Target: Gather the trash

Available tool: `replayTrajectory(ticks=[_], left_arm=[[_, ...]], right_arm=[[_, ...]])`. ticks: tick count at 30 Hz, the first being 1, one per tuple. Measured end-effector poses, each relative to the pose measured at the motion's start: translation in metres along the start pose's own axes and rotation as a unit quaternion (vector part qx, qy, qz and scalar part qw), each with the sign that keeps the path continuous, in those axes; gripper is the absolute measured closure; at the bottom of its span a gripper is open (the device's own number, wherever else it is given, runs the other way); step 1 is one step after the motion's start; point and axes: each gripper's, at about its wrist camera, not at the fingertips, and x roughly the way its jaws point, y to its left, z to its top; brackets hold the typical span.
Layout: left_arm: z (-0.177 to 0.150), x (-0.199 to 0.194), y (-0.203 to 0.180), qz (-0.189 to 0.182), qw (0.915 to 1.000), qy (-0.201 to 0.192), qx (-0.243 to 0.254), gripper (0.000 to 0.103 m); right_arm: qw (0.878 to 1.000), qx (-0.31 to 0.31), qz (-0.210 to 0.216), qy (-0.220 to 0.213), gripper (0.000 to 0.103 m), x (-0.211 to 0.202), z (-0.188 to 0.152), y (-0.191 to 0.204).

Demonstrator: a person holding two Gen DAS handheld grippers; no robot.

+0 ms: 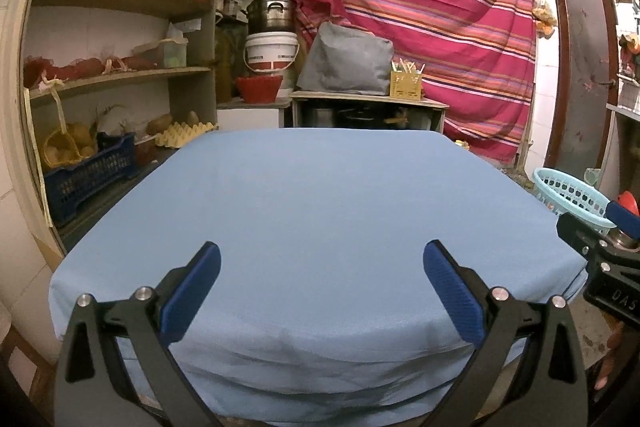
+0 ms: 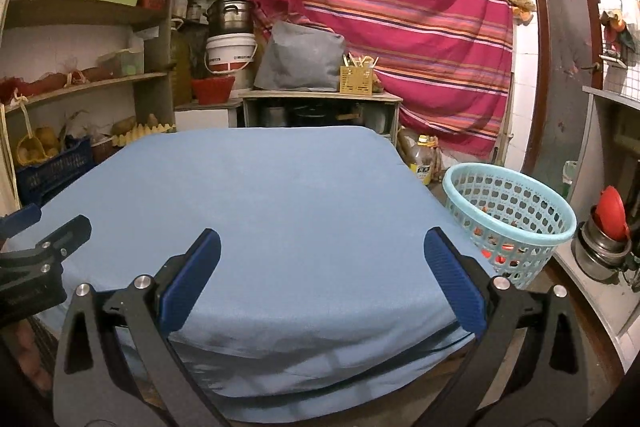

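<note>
A table covered with a light blue cloth (image 1: 312,211) fills both views, also in the right wrist view (image 2: 256,203). No loose trash shows on the cloth. A pale turquoise mesh basket (image 2: 508,223) stands on the floor at the table's right side, with colourful scraps inside; its rim shows in the left wrist view (image 1: 568,195). My left gripper (image 1: 320,267) is open and empty above the table's near edge. My right gripper (image 2: 320,263) is open and empty, also above the near edge. Each gripper's body shows at the side of the other's view.
Shelves (image 1: 120,75) with boxes, baskets and an egg tray stand at the left. A low cabinet (image 1: 368,111) with a grey bag stands behind the table, before a striped red curtain (image 1: 420,7). An oil bottle (image 2: 424,163) stands on the floor. A counter with metal pots (image 2: 604,247) is at right.
</note>
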Motion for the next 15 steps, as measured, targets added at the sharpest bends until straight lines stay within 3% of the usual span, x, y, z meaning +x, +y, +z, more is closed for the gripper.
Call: replayTrajectory(ticks=[15], left_arm=[[0.0013,-0.0013,-0.0014,0.006,1.0000,-0.008,0.000,0.004]], right_arm=[[1.000,0.012,-0.001,-0.005,0.004,-0.0050,0.0043,-0.0047]])
